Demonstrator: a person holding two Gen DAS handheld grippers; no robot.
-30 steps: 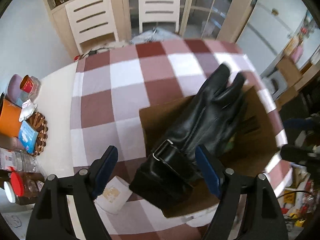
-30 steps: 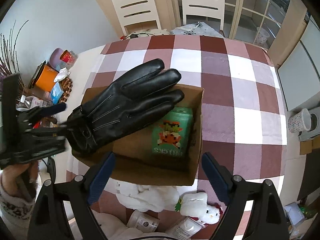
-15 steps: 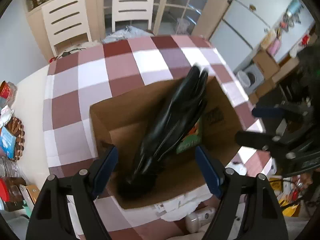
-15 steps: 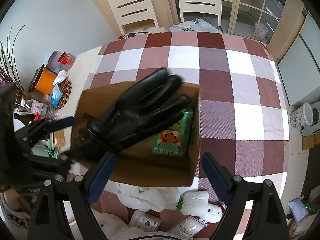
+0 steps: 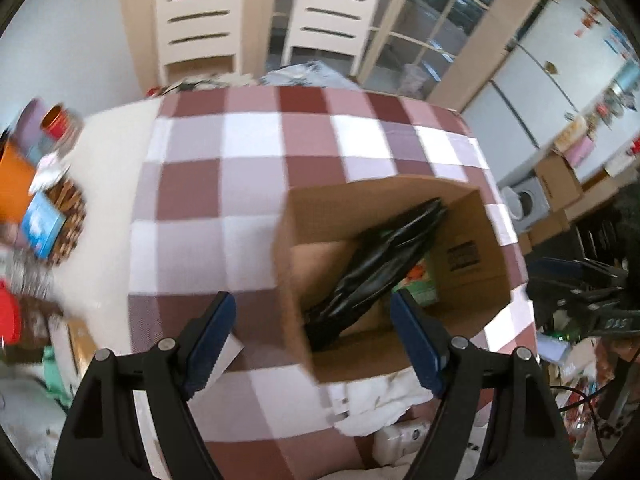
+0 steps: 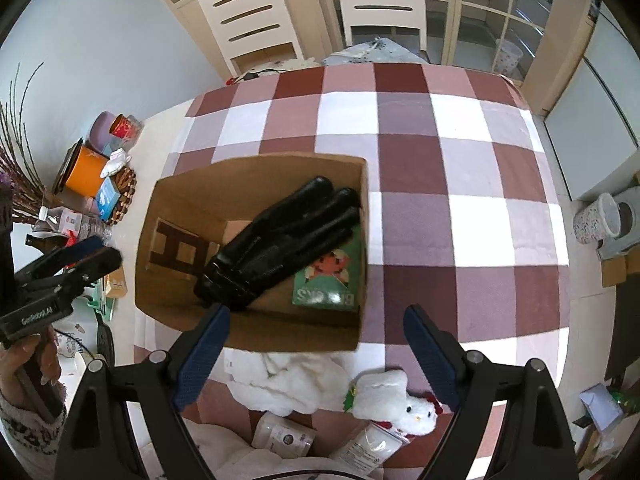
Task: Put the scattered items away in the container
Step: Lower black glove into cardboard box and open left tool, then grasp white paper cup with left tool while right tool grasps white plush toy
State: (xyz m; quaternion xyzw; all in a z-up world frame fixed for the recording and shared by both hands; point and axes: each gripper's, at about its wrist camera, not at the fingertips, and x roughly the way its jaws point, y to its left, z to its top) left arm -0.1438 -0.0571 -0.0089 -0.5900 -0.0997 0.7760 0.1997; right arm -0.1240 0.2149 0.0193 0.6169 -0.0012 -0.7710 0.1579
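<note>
A black leather glove (image 6: 280, 240) lies slantwise inside the open cardboard box (image 6: 280, 336), its fingers resting on a green "BRICKS" box (image 6: 332, 280). The left wrist view also shows the glove (image 5: 376, 268) in the box (image 5: 292, 280). My left gripper (image 5: 312, 300) is open and empty, hovering over the box's left near corner. In the right wrist view the left gripper (image 6: 100, 252) sits left of the box, held by a hand (image 6: 28, 360). My right gripper (image 6: 316, 312) stands open and empty above the box's near wall.
On the checked cloth in front of the box lie a white cloth (image 6: 288, 380), a white plush toy (image 6: 384, 396) and two small bottles (image 6: 284, 436). An orange container (image 6: 84, 172), jars and a small carton (image 6: 116, 280) crowd the table's left edge. Two chairs stand beyond.
The glove, which was up at my left gripper above the box, has dropped and now lies inside it. My left gripper has drawn away toward the box's left side. The right gripper stayed put.
</note>
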